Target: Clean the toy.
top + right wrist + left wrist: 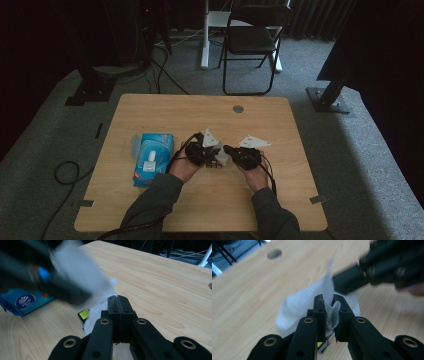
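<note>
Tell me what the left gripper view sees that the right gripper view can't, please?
The left gripper view has the round hole in the table and a fold of the white wipe between its own jaws. The right gripper view has the blue wipes pack and a cube with a yellow-green face. Both share the wooden table, the white wipe and a blurred look at the other gripper.

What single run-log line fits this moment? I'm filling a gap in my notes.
left gripper: white wipe between jaws | right gripper: shut, over wipe | cube: under wipe | blue wipe pack: left on table
</note>
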Tool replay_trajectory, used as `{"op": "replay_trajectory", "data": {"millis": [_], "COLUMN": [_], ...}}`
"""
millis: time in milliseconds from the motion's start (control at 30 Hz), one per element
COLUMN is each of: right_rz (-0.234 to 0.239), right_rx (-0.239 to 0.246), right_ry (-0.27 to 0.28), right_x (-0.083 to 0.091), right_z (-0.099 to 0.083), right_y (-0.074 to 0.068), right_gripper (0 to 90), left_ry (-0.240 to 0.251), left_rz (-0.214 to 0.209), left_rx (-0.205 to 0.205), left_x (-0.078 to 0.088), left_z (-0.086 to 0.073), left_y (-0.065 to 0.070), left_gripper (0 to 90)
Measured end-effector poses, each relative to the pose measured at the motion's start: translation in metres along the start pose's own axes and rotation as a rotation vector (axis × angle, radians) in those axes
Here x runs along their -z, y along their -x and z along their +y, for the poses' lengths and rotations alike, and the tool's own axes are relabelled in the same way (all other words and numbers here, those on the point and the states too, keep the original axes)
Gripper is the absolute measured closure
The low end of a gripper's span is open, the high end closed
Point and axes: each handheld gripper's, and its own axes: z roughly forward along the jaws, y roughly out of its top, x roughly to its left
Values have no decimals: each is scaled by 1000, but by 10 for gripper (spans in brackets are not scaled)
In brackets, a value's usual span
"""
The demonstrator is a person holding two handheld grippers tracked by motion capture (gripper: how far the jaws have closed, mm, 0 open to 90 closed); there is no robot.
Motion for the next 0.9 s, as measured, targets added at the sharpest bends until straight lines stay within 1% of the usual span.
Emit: {"op": "replay_trajectory", "data": {"millis": [33,100,167,233,300,367,433,467,500,533,600,667,700,733,767,833,900], "right_rz": [5,6,8,12,23,34,40,42,43,46,49,53,52,52,50,50,42], "right_rx": [1,5,0,-5,-18,-28,-29,-29,-26,-24,-21,-16,-12,-10,-10,-12,-9], "right_ry": [-5,-9,-11,-8,-5,-3,-3,-2,0,0,-4,-3,0,1,2,4,6], "right_x": [-1,-4,-4,-4,-4,-4,-5,-5,-6,-6,-6,-5,-5,-4,-4,-2,1], "right_z": [0,0,-1,-1,-1,-2,-2,-2,-2,-2,-1,-1,-1,0,0,-1,-1], "right_y": [0,-1,-1,0,1,1,0,-1,-1,-2,-3,-3,-2,-2,-2,0,2], "right_gripper": [900,900,900,900,900,900,900,900,900,900,900,900,898,866,812,703,616], "left_ry": [-4,-19,-25,-30,-36,-44,-47,-46,-41,-43,-38,-34,-33,-32,-33,-34,-38], "left_rz": [8,31,41,46,37,40,44,43,43,46,36,33,29,30,32,34,38], "left_rx": [-1,0,4,6,12,14,15,20,19,21,24,24,23,26,21,22,21], "left_x": [-4,-10,-14,-17,-20,-23,-26,-27,-27,-27,-25,-24,-23,-22,-21,-19,-17], "left_z": [-2,-6,-9,-11,-12,-12,-12,-12,-12,-12,-13,-14,-14,-14,-14,-14,-15], "left_y": [1,2,3,3,4,5,6,6,6,5,3,2,1,1,0,-1,-3], "left_gripper": [761,665,587,508,437,383,367,373,427,499,647,763,801,823,834,843,845]}}
